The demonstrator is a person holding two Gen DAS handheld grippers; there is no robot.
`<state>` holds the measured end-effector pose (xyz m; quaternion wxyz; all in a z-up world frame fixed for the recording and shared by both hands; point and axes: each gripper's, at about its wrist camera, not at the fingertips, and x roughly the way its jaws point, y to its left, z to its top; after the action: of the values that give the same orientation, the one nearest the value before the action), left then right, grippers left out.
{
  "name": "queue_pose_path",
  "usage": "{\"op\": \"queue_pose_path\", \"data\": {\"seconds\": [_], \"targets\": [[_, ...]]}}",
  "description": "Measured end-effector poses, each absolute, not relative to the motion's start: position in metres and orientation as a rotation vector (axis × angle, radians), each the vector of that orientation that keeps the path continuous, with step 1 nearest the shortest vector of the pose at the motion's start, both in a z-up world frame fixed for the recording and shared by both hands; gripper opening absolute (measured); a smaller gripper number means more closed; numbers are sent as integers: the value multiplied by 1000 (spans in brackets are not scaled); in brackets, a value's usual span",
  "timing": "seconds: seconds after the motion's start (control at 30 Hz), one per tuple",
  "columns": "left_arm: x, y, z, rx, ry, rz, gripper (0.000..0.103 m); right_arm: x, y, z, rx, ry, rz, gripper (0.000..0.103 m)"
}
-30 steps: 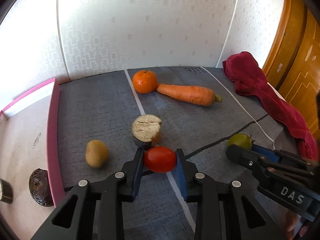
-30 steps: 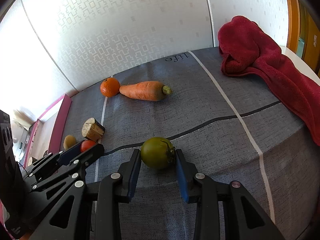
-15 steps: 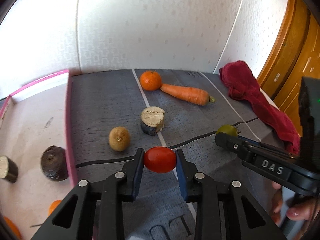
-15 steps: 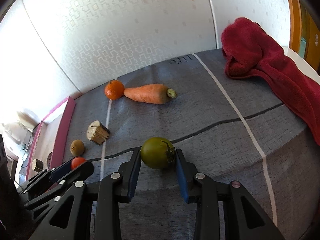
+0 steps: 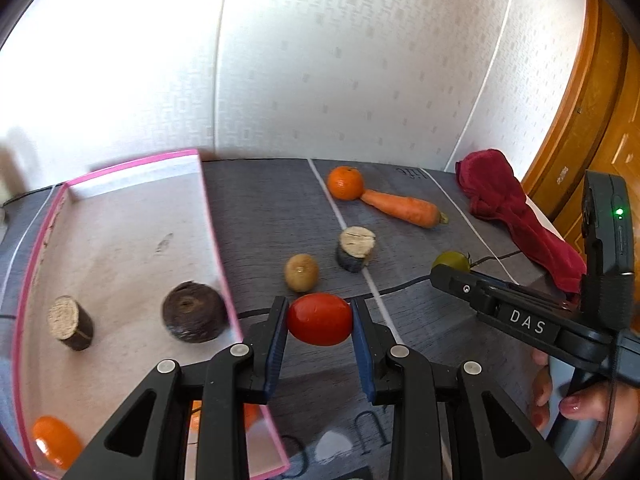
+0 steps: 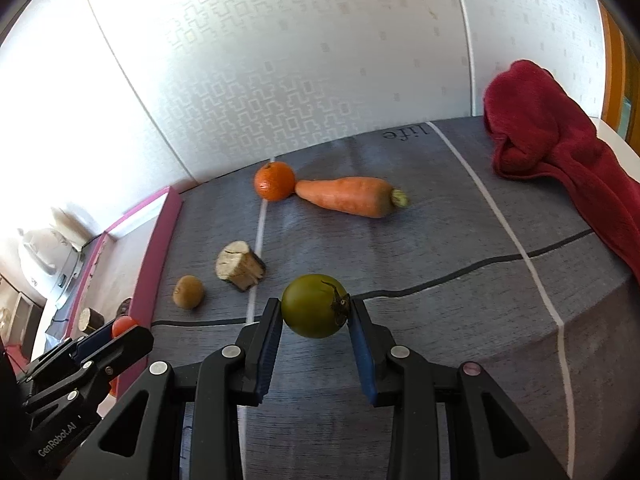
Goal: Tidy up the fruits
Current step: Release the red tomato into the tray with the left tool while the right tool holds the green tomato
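Two fruits are in carriage at once. My left tongs (image 5: 320,320) are closed on a red tomato (image 5: 319,319), held clear of the grey surface (image 5: 260,216) just beside the pink-rimmed tray (image 5: 214,232); my right tongs (image 6: 316,312) are closed on a green tomato (image 6: 314,311), above the cloth nearer its front edge. I judge the step to be transport to the tray. The next move calls for bringing the red tomato over the pink wall and lowering it onto bare floor, clear of the dark round piece (image 5: 194,312) and cut stub (image 5: 70,322). Unsorted: kiwi (image 5: 301,273), mandarin (image 5: 345,183), carrot (image 5: 402,209), cut log (image 5: 355,248). My own tongs hide the tray's near corner; orange items (image 5: 56,440) there are cut off and unclear.
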<state>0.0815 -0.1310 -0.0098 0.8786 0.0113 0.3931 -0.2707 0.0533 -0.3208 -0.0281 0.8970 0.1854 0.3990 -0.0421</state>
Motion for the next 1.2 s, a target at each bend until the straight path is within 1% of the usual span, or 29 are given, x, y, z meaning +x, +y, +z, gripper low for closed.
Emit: {"op": "queue_pose_path", "data": {"seconds": [0.6, 0.8, 1.2], "targets": [[79, -59, -7, -34, 827, -434, 31, 59, -285, -19, 346, 787, 33, 34], [75, -31, -16, -47, 857, -361, 31, 62, -269, -15, 328, 764, 84, 34], [80, -2, -25, -52, 868, -274, 31, 64, -235, -11, 295, 748, 178, 34]]}}
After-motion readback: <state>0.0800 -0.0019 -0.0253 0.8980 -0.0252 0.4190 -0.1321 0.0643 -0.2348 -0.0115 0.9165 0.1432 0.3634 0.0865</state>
